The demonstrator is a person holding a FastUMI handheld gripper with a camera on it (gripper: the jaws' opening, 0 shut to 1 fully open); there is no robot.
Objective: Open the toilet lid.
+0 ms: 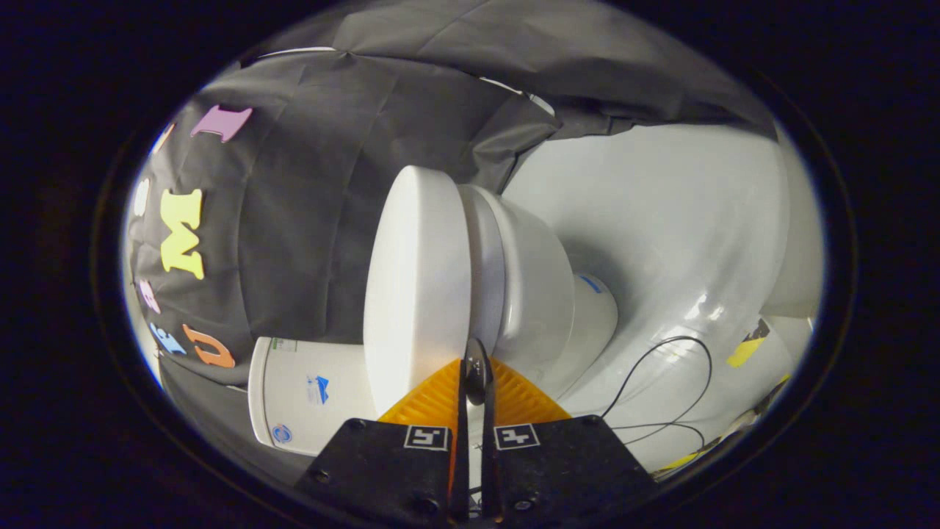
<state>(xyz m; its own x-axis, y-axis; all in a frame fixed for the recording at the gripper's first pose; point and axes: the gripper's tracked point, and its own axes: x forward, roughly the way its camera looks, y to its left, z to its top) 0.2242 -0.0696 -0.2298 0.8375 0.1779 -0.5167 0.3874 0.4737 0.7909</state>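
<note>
The white toilet appears turned on its side because the gripper is rolled over. Its lid (415, 294) lies closed against the seat (481, 272), with the bowl (536, 294) and pedestal (591, 316) on the far side of the seat. A small dark round tab (476, 376) sticks out at the lid's front edge, right on the seam between lid and seat. My gripper (476, 366) has its fingers (433, 402) drawn close together with only this tab between them, and both press on it.
The white tank (308, 393) stands behind the lid, against the black cloth wall (294, 220). A glossy white floor (661, 242) lies around the pedestal, with a thin black cable (664, 367) looping across it and a yellow tape mark (745, 345).
</note>
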